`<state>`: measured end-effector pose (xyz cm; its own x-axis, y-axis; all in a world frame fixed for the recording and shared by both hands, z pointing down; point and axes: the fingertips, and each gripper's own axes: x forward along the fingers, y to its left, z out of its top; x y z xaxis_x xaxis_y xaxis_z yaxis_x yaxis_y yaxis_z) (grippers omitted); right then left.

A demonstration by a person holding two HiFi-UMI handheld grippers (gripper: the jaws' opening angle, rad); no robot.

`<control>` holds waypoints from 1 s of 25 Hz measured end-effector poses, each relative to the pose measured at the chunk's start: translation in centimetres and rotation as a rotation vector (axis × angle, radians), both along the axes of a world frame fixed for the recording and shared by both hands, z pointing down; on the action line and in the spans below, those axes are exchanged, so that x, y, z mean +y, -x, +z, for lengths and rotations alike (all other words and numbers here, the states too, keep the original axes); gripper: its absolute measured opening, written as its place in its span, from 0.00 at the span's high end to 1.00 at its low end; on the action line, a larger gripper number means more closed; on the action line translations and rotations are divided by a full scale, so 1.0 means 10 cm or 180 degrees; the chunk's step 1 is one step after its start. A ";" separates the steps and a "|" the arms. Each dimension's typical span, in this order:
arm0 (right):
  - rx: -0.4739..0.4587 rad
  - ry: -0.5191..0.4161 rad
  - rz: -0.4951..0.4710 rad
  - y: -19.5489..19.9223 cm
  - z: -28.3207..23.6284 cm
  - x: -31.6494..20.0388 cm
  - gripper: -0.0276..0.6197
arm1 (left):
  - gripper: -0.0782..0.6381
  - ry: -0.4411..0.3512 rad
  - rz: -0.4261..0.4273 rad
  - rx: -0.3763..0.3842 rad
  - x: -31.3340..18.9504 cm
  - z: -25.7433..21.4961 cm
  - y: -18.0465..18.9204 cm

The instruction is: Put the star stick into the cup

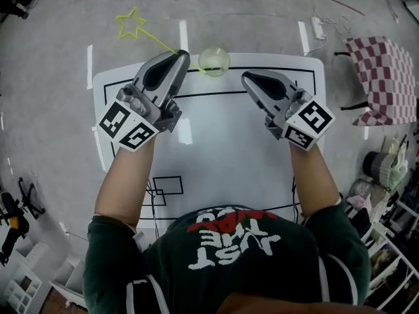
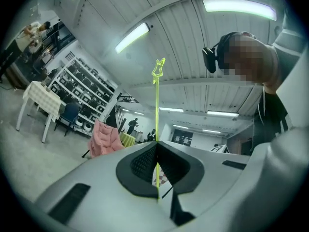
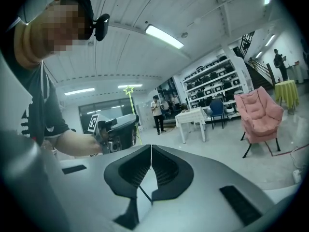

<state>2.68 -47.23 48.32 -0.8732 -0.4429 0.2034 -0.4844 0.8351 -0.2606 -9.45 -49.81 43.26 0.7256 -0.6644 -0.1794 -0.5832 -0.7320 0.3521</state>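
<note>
While the white surface (image 1: 216, 162), marked with black lines, fills the middle of the head view, both arms reach out over it with a tool in each hand. The left tool (image 1: 181, 56) has its jaws pressed together on the star stick (image 1: 152, 36), which passes straight through the seam between the pads in the left gripper view. The right tool (image 1: 247, 77) is closed too, pads meeting with nothing between them, and it hangs over the far part of the surface, apart from the left one.

Between the two tool tips, at the far edge of the surface, stands the cup (image 1: 213, 61), pale green and see-through, just to the right of the left tool's tip.

From above, the star stick's long axis runs from the left tool's tip away from the person and off to the left, out past the surface's far edge and over the grey floor (image 1: 59, 25), star end farthest out. Along the left tool's own line it continues straight ahead of the jaws. It is a very thin, straight, yellow-green rod topped by an open star outline of the same colour. It is outside the cup.
</note>
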 end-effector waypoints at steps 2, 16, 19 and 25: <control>-0.0032 0.0007 0.0032 0.05 0.03 -0.08 0.91 | 0.88 -0.0097 0.0038 -0.0107 -0.05 0.06 -0.02; 0.0030 0.0013 0.0040 -0.13 0.50 -0.41 0.91 | 0.88 -0.0375 0.0144 -0.0438 -0.28 0.58 -0.50; 0.0029 0.0015 0.0052 -0.14 0.53 -0.41 0.91 | 0.88 -0.0405 0.0158 -0.0444 -0.26 0.60 -0.52; 0.0030 0.0029 0.0050 -0.14 0.56 -0.41 0.90 | 0.88 -0.0423 0.0172 -0.0486 -0.25 0.64 -0.54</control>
<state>4.10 -51.34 53.88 -0.8641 -0.4547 0.2157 -0.4999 0.8250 -0.2636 -4.01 -52.35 49.67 0.7849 -0.6017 -0.1481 -0.5812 -0.7977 0.1609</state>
